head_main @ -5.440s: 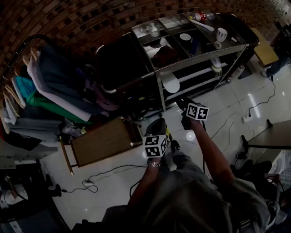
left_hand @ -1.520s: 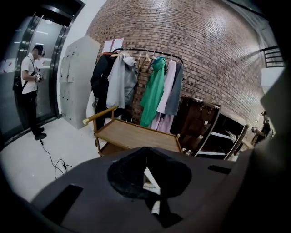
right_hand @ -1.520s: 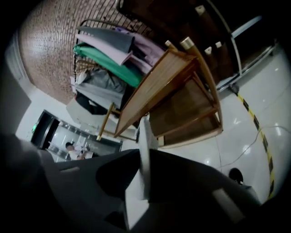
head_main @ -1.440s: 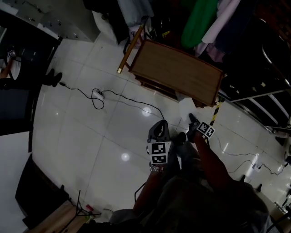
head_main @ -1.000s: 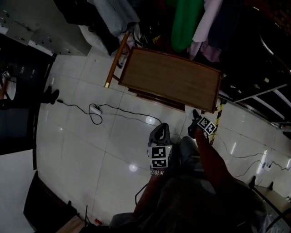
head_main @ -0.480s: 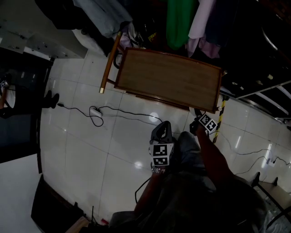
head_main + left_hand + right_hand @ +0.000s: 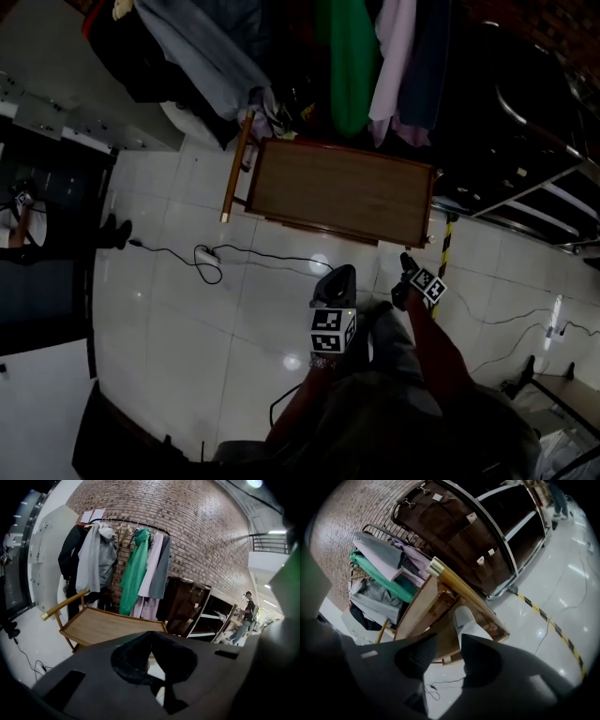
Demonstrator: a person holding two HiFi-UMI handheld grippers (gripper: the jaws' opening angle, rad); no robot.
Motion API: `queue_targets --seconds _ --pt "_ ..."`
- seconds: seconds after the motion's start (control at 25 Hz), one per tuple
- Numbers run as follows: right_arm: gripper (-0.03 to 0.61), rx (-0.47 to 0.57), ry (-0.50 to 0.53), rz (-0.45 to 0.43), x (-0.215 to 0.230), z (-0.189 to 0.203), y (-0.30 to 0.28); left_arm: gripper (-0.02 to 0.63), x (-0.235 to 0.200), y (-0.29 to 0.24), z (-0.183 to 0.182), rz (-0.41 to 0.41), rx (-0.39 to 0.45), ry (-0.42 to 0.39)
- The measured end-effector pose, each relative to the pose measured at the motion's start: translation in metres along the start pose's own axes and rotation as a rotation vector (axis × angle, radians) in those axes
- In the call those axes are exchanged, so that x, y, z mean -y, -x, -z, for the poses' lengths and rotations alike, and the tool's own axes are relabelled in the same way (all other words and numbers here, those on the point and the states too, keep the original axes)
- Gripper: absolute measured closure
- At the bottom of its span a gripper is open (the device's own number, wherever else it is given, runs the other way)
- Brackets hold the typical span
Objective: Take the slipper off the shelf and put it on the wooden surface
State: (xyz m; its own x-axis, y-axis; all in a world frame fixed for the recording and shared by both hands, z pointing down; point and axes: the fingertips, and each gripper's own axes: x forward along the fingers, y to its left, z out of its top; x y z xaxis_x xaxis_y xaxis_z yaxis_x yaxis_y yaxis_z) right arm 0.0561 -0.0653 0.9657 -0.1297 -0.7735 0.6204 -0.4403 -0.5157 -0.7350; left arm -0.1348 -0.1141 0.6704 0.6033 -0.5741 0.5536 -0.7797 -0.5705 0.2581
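Observation:
The wooden surface [image 7: 337, 192] is a low bench on the white tiled floor, just ahead of both grippers. In the right gripper view a pale grey slipper [image 7: 465, 620] sticks out between the jaws, lying against the right-hand finger with a gap to the other pad. My right gripper [image 7: 447, 639] is closing its jaws, near the bench's right front corner [image 7: 405, 262]. In the head view the slipper is too dark to make out. My left gripper [image 7: 337, 274] hovers over the floor in front of the bench, its fingertips together and nothing in them [image 7: 151, 639].
A clothes rack with a green garment [image 7: 349, 56] and other clothes hangs behind the bench. A dark metal shelf [image 7: 534, 187] stands at the right. A cable with a power strip [image 7: 206, 255] lies on the floor at the left, and yellow-black tape [image 7: 444, 244] at the right. A person [image 7: 246, 616] stands far off.
The view has swung from the shelf to the wooden bench. Over the last second the bench has shifted up the picture and both grippers stay close before its front edge.

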Motion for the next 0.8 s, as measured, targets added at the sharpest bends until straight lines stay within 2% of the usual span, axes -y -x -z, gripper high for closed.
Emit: queue_targets --seconds 0.08,0.2,0.32,0.56,0.64,0.76,0.8 --pt "0.431 0.004 0.009 -0.003 -0.001 -0.010 -0.015 0.609 0.002 -0.002 -0.005 0.017 0.002 -0.019" --pt "0.428 -0.019 0.171 -0.013 -0.030 -0.022 -0.023 0.609 -0.005 -0.007 0.003 0.004 -0.031 -0.046" --pt "0.434 -0.075 0.341 0.000 -0.056 -0.009 0.013 0.609 -0.001 0.000 0.009 -0.001 -0.056 -0.027" --pt "0.500 -0.155 0.638 0.096 -0.124 -0.011 0.078 0.609 0.014 -0.002 -0.007 0.026 -0.082 -0.040" --pt "0.518 -0.161 0.697 0.099 -0.157 -0.014 0.103 0.609 0.027 0.003 -0.019 0.052 -0.077 -0.042" --pt "0.577 -0.150 0.734 0.103 -0.209 -0.017 0.137 0.609 0.045 0.011 -0.039 0.093 -0.069 -0.060" --pt "0.577 -0.140 0.749 0.093 -0.227 -0.019 0.147 0.609 0.049 0.012 -0.045 0.103 -0.064 -0.066"
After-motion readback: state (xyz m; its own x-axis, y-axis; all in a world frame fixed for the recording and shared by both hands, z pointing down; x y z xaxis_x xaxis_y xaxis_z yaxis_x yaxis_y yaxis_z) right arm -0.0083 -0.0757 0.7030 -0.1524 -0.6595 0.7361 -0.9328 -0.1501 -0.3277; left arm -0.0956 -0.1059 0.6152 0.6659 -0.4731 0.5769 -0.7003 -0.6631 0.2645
